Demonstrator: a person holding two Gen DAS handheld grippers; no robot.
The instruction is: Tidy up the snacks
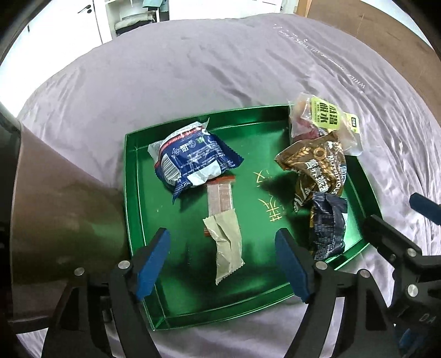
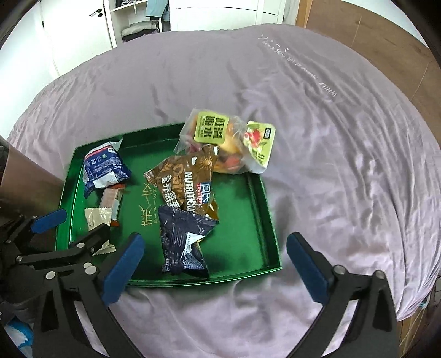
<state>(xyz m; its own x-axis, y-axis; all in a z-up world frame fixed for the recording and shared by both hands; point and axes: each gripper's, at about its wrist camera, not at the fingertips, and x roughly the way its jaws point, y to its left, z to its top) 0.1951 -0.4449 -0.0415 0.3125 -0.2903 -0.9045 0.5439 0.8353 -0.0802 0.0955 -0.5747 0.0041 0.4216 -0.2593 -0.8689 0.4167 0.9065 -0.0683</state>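
A green tray (image 1: 137,192) (image 2: 259,214) lies on a purple bedsheet and holds several snacks. A blue and white packet (image 1: 190,159) (image 2: 104,168) sits at its far left. A beige wrapper (image 1: 226,245) (image 2: 96,220) lies over a brown bar (image 1: 220,198). A brown oat packet (image 1: 317,168) (image 2: 187,179), a dark navy packet (image 1: 328,225) (image 2: 184,242) and a clear bag with a yellow-green label (image 1: 322,118) (image 2: 226,143) lie on the right side. My left gripper (image 1: 223,264) is open and empty above the tray's near part. My right gripper (image 2: 217,264) is open and empty over the tray's near right corner.
The purple sheet (image 2: 330,137) covers the whole bed. White cupboards and a shelf (image 2: 137,22) stand beyond it. A wooden floor (image 2: 399,41) shows at the right. A brown surface (image 1: 55,206) fills the left of the left wrist view.
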